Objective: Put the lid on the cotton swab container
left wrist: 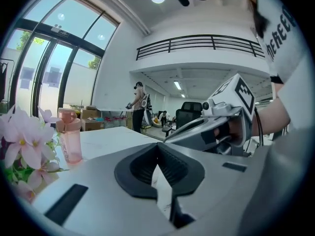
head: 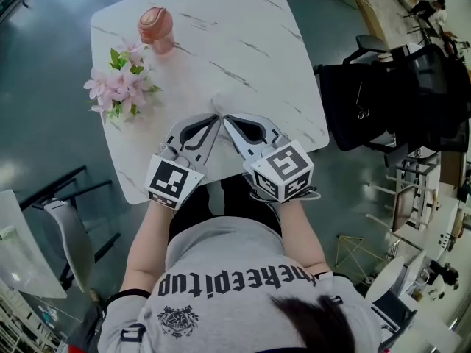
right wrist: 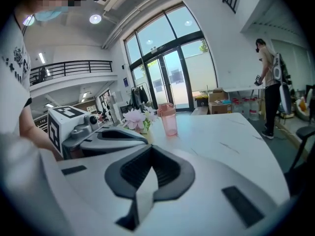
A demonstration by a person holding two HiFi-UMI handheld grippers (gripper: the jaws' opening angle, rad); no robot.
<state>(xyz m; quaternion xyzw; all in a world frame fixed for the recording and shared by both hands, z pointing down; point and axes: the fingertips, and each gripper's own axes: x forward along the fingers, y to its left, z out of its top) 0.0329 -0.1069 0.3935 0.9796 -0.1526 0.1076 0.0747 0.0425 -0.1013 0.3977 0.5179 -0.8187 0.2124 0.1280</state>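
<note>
While the left gripper [head: 214, 117] and right gripper [head: 226, 118] sit empty at centre frame, jaws pressed together, no step looks under way; the pink translucent capped container [head: 156, 29], likely the swab one, stands upper left beside a pink flower sprig [head: 121, 83]; no loose lid shows; next move probably needs a reach up-left; the white marble table [head: 250, 43] is bare ahead, its near edge under the grippers.

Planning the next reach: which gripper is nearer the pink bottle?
Left. The pink bottle stands ahead and leftward of both; the left gripper lies on that side, the right gripper beside it, farther right.
</note>
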